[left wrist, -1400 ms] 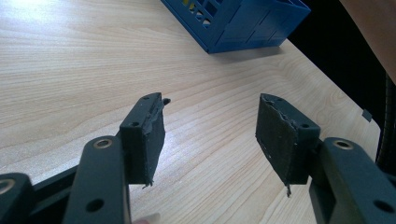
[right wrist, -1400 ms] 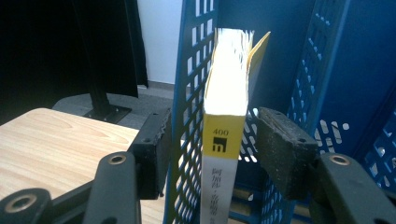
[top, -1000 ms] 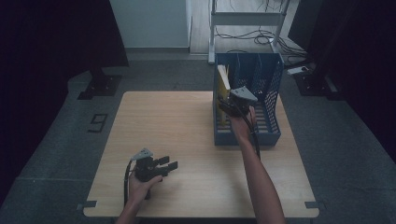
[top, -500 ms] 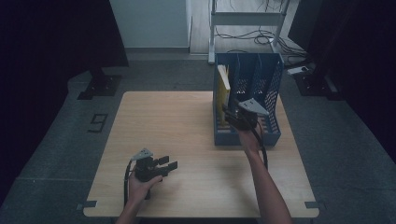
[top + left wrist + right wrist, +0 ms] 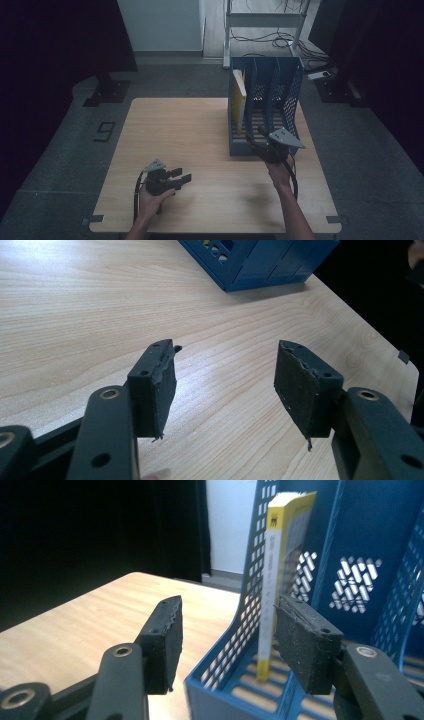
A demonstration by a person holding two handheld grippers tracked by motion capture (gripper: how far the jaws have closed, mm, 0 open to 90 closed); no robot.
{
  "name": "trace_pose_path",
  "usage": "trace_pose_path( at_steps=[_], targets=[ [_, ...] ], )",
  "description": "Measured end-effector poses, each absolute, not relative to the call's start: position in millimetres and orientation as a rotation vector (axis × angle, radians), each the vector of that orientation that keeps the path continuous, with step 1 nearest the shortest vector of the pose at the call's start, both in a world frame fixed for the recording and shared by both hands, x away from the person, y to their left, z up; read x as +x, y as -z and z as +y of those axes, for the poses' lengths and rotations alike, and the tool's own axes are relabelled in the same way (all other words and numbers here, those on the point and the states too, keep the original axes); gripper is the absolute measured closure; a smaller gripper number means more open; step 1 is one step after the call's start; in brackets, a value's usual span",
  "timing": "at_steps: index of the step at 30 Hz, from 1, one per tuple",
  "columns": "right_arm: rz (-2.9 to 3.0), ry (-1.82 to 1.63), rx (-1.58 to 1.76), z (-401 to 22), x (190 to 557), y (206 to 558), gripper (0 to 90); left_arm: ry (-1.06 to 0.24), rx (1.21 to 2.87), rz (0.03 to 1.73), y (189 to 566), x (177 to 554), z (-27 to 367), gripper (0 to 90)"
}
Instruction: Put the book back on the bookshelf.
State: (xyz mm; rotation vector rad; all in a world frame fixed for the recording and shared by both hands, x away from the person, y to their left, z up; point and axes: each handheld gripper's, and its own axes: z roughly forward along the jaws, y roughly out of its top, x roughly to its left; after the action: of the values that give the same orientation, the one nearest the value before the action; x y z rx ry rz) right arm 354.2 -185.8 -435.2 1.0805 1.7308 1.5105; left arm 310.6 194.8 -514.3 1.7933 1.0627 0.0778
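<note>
A blue file rack [image 5: 294,95] with three compartments stands at the table's back right. A yellow book [image 5: 239,97] stands upright in its left compartment. My right gripper [image 5: 256,138] hovers just in front of the rack's open front, jaws open and empty. In the right gripper view the right gripper [image 5: 227,617] frames the rack's [image 5: 248,605] front left corner, with the book's spine [image 5: 280,555] beyond. My left gripper [image 5: 181,176] rests near the table's front left, held in a hand. The left gripper [image 5: 225,365] stands open with bare wood between its jaws.
The wooden table [image 5: 190,130] has free room across its left and middle. The rack's corner [image 5: 260,265] shows far off in the left gripper view. A metal shelf frame [image 5: 265,20] and cables lie on the floor behind the table.
My right gripper has drawn back out of the rack toward the table's front edge, empty. The book stays in the left compartment. The left gripper has not moved.
</note>
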Motion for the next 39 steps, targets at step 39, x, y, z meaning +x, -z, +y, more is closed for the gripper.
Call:
trace_pose_path(
  at_steps=[39],
  targets=[
    [2.093, -1.344, 1.164, -173, 312, 545, 42.0, -0.070, 1.812, 1.050, 515, 310, 192, 40.7]
  ],
)
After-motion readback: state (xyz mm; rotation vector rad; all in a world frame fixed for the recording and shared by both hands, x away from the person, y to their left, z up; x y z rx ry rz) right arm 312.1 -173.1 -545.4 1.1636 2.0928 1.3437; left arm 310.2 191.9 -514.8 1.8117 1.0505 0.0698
